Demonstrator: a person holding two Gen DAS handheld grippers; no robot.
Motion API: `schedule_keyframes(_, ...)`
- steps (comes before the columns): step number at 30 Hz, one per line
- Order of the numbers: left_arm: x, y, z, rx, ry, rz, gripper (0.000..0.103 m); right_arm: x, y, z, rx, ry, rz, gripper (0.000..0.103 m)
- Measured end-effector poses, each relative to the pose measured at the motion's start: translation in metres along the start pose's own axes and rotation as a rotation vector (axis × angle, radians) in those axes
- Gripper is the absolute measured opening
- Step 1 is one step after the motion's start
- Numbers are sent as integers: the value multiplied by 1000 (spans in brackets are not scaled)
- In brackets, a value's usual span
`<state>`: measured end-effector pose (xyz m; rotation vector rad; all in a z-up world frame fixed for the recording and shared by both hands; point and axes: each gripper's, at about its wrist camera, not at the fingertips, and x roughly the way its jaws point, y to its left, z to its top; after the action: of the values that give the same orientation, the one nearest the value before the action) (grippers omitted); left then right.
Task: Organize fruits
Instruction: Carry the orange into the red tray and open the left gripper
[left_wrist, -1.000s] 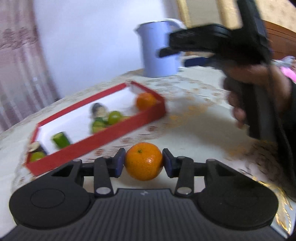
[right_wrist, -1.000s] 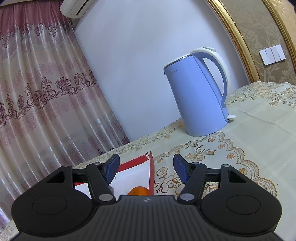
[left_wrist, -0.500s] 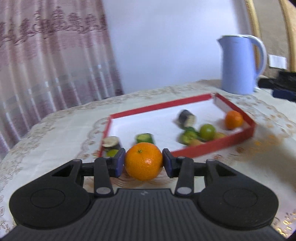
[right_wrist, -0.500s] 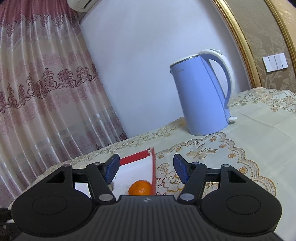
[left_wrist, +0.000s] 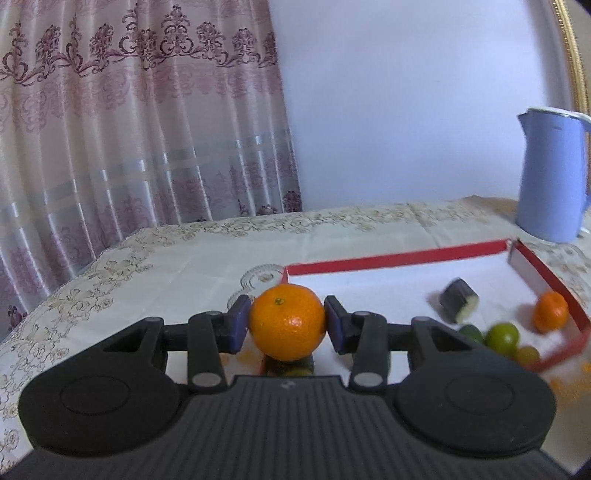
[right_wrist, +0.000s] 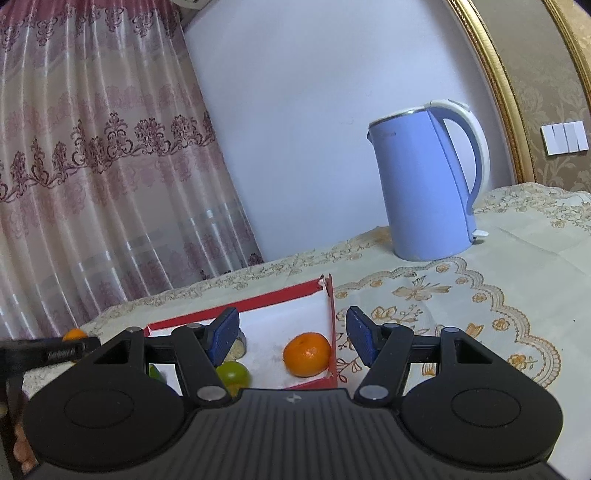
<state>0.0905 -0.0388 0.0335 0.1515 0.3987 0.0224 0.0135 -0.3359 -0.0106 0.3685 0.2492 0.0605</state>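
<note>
While the left gripper (left_wrist: 287, 324) is clamped on a mandarin (left_wrist: 287, 322), blue pads pressing on both its sides, the step in hand looks like the carry to the red tray (left_wrist: 399, 257). The fruit hangs just over the tray's near left corner, above the wall, not yet over the white floor inside. The right gripper (right_wrist: 291, 334) is held w/ jaws apart and nothing between the pads; it hovers over the tray's right end and seems only to wait.

Inside the tray a second mandarin (right_wrist: 307, 354) lies in the corner by the right wall, w/ green limes (left_wrist: 501, 336) along the near wall and a dark cut piece (left_wrist: 458, 304) further in. The blue kettle (right_wrist: 424, 184) stands on the tablecloth (right_wrist: 461, 295) beyond the tray's far right corner.

Next move, I think: bring the held fruit further in over the floor, maybe toward the other mandarin so same fruits sit together, lower it close to the floor, then let the jaws part. Round fruit rolls, so release low & gently.
</note>
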Motion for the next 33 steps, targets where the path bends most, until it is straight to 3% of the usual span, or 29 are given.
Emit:
schedule_keyframes(15,65,-13,10,-31,75,4,40,5,-1,-3,2,20,27,63)
schedule_keyframes(27,90,-15,6,-40,152,-14,41,4,-3,-1,4,16,45,63)
schedule_keyframes(29,88,-15,7,-36,142,-1,54,4,-3,-1,3,15,42,63)
schedule_keyframes(30,86,-15,7,-40,128,5,72,4,-2,-1,1,14,40,63)
schedule_keyframes(31,83,-14,8,-48,109,9,80,4,-2,-1,0,14,40,63)
schedule_keyframes(33,80,-15,10,-43,89,8,79,4,-2,-2,0,16,38,63)
